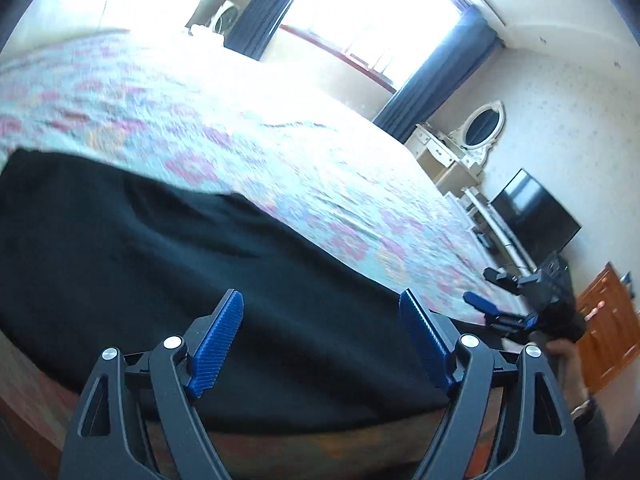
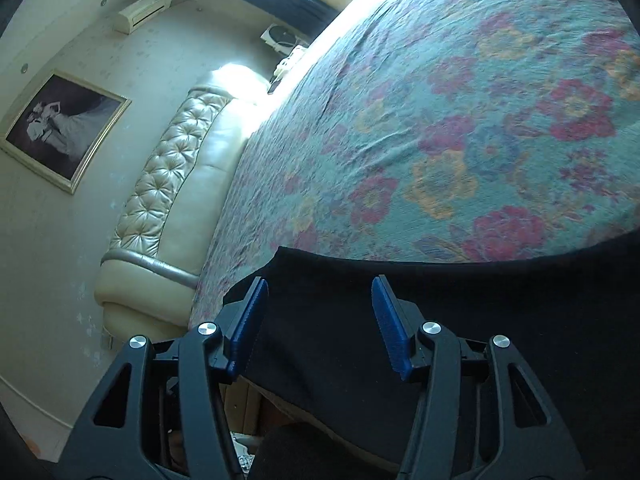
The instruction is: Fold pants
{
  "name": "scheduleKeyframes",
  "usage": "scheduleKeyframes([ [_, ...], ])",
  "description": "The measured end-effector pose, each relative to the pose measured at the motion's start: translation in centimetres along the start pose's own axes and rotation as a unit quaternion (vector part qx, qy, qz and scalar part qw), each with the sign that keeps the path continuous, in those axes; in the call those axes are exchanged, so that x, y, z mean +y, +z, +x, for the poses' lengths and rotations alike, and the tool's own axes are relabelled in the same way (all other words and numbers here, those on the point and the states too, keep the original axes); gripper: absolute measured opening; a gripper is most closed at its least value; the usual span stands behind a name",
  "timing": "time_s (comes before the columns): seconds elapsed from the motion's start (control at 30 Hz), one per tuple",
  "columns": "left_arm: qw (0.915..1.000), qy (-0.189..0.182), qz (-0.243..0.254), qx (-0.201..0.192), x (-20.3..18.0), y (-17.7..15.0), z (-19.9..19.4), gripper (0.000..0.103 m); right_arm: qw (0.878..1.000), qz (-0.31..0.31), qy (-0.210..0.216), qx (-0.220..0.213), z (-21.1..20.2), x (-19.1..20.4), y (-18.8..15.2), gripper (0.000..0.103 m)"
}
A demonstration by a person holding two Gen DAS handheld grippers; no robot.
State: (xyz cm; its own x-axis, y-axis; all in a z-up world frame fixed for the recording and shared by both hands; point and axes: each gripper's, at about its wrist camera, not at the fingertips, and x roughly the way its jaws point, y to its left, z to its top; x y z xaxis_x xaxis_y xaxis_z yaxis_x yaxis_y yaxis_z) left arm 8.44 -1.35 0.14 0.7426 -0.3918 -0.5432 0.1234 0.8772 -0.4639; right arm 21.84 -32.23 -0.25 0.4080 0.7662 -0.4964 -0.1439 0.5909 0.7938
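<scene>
Black pants [image 1: 168,264] lie spread flat along the near edge of a bed with a floral cover [image 1: 280,140]. My left gripper [image 1: 320,296] hovers over the cloth with its blue pads [image 1: 218,344] wide apart and nothing between them. In the same view my right gripper [image 1: 480,286] shows at the far right, held by a person's hand [image 1: 568,356] over the bed's edge. In the right wrist view my right gripper [image 2: 320,280] is open above one end of the pants [image 2: 440,320], pads clear of the cloth, with the floral cover [image 2: 440,120] beyond.
A padded cream headboard [image 2: 168,184] ends the bed, with a framed picture [image 2: 60,128] and an air conditioner [image 2: 144,12] on the wall. A bright window [image 1: 380,8], a dresser with an oval mirror [image 1: 480,124], a TV [image 1: 536,216] and a wooden cabinet [image 1: 608,328] stand beyond.
</scene>
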Motion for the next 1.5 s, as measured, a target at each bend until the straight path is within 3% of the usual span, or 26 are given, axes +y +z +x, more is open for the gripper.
scheduleKeyframes([
  [0.07,0.9985,0.039,0.035,0.015,1.7,1.1,1.7,0.085,0.999,-0.026,0.000,0.045,5.3,1.9,1.5,0.056],
  [0.17,0.9974,0.064,0.023,0.022,5.9,1.2,2.5,0.085,0.993,-0.050,0.002,0.104,12.3,4.0,3.1,0.056],
  [0.3,0.9967,0.064,-0.032,0.037,12.0,0.2,2.0,0.085,0.982,-0.089,-0.021,0.166,19.6,5.6,4.2,0.056],
  [0.4,0.9983,0.050,-0.001,0.030,13.4,-0.1,1.1,0.085,0.979,-0.073,-0.020,0.188,23.0,5.7,4.6,0.056],
  [0.53,0.9967,0.056,0.050,0.028,13.4,-1.1,0.9,0.085,0.975,-0.062,-0.012,0.214,24.8,5.0,4.5,0.054],
  [0.63,0.9969,0.052,0.057,0.017,13.5,-1.6,0.9,0.086,0.974,-0.052,-0.004,0.220,25.4,4.7,4.9,0.046],
  [0.8,0.9971,0.047,0.059,0.009,13.8,-1.7,1.1,0.087,0.971,-0.045,0.009,0.236,26.6,4.4,5.3,0.046],
  [0.83,0.9973,0.045,0.057,0.007,13.9,-1.7,1.1,0.087,0.970,-0.049,0.008,0.238,26.8,4.4,5.3,0.044],
  [0.9,0.9975,0.043,0.056,0.005,14.0,-1.8,1.0,0.087,0.967,-0.068,0.000,0.247,27.3,4.9,5.0,0.013],
  [1.07,0.9971,0.040,0.064,0.002,13.9,-1.9,1.0,0.087,0.974,-0.107,-0.022,0.197,26.7,5.8,5.6,0.006],
  [1.17,0.9963,0.042,0.074,0.001,13.9,-2.1,1.1,0.087,0.975,-0.107,-0.033,0.191,27.7,5.0,5.3,0.006],
  [1.3,0.9963,0.038,0.077,0.000,13.9,-2.2,1.0,0.087,0.981,-0.069,-0.008,0.179,27.9,3.3,5.6,0.007],
  [1.43,0.9961,0.037,0.081,0.001,13.8,-2.2,1.0,0.087,0.990,-0.030,-0.024,0.132,25.8,1.7,6.9,0.007],
  [1.47,0.9960,0.037,0.081,0.001,13.8,-2.2,1.0,0.087,0.992,-0.019,-0.027,0.118,24.7,1.3,7.1,0.011],
  [1.5,0.9961,0.037,0.081,0.001,13.8,-2.2,1.0,0.087,0.994,-0.016,-0.028,0.106,23.6,1.1,7.2,0.024],
])
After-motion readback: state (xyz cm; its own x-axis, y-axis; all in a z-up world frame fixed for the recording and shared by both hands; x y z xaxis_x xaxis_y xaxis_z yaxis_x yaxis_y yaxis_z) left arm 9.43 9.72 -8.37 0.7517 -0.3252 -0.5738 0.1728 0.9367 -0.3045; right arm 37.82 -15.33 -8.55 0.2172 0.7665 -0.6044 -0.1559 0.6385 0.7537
